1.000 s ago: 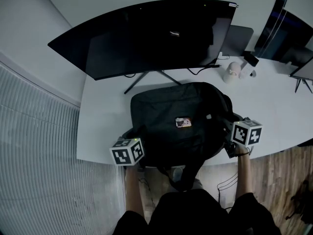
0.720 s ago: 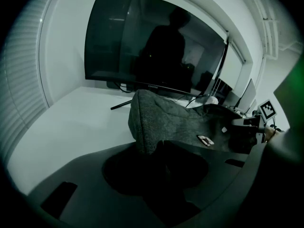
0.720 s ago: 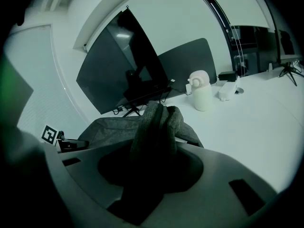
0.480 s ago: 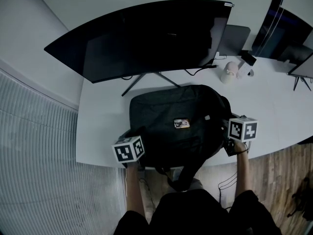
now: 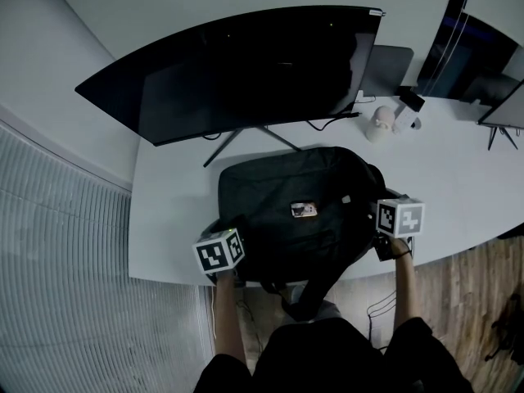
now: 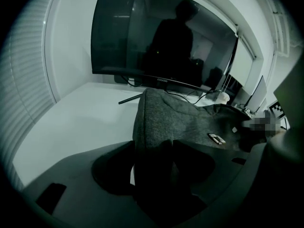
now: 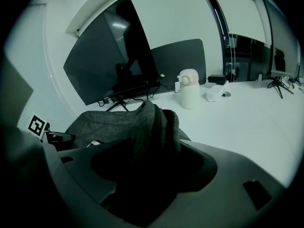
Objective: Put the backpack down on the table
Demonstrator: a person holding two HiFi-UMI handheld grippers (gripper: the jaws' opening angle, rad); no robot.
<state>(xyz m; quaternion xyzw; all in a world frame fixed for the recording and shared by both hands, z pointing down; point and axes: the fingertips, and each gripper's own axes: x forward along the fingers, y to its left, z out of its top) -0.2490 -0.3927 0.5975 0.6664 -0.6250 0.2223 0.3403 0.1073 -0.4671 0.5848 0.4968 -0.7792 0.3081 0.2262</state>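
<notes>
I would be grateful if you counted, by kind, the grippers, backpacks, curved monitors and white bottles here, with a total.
Grippers: 2, the left gripper and the right gripper, both with jaws opening and backpack fabric between them
Backpack: 1
Curved monitor: 1
White bottle: 1
Total: 5

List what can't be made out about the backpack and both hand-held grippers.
Head view: the label on the backpack is too small to read.
Head view: the marker cubes hide the jaws of the left hand-held gripper and right hand-held gripper, which are opening with backpack fabric between them.
Head view: the strap ends unseen against the person's dark clothing.
</notes>
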